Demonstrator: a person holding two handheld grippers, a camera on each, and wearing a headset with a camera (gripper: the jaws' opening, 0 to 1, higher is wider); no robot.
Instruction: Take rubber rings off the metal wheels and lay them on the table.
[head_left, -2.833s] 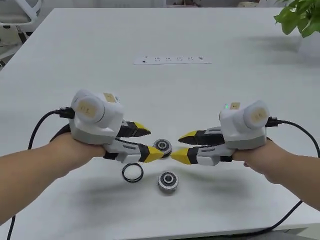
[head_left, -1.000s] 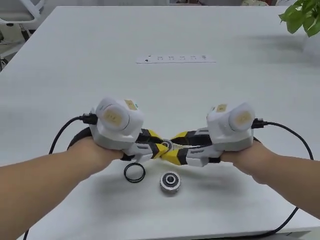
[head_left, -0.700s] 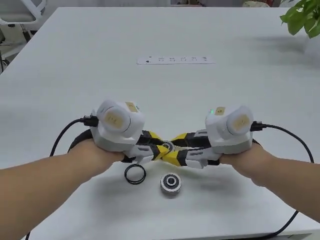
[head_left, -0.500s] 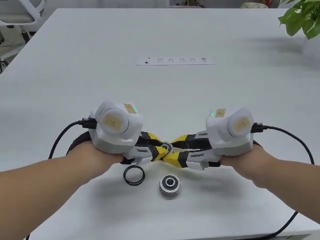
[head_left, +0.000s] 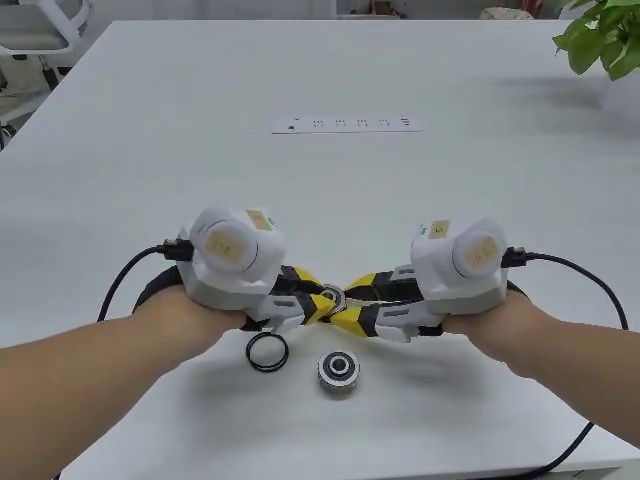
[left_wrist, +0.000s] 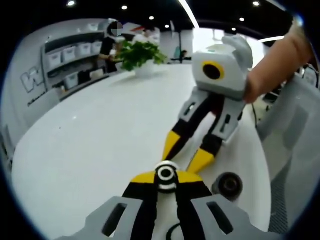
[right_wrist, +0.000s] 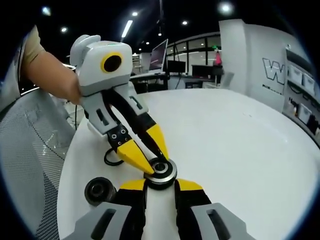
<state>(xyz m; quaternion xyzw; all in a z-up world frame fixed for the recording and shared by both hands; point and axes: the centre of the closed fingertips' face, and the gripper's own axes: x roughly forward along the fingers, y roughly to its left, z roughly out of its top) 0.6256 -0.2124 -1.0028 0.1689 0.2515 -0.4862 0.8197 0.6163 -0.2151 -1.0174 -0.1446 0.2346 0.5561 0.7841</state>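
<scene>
Yellow-tipped jaws of the left gripper (left_wrist: 168, 178): drawn in to a narrow gap and clamped on a metal wheel (left_wrist: 166, 173), carried at the very tips, seemingly just above the table (head_left: 200, 150). Purpose, as judged: to keep the wheel from turning or slipping while its rubber is worked loose. Right gripper (right_wrist: 161, 184): meets the left one tip to tip from the opposite side, with its jaws likewise nearly closed and pinching the same wheel. In the right gripper view the wheel's outer edge reads dark against the silver hub, so its rubber is probably not yet off. Which gripper bites rubber and which bites metal cannot be told. The opposed hold suits a pull-apart or peel, one side anchoring while the other strips. Second wheel (head_left: 339, 368): flat on the table just below the meeting tips, on the person's side and touching neither gripper; whether it is stripped cannot be told. It is probably parked close for quick reach. Rubber ring (head_left: 267, 351): loose and flat on the table under the left gripper's jaws, beside the second wheel but apart from it, so one removal looks complete. Power strip (head_left: 347, 124): well beyond both grippers, out of the working area. Plant (head_left: 600, 35): far beyond the right gripper at the table's corner.
</scene>
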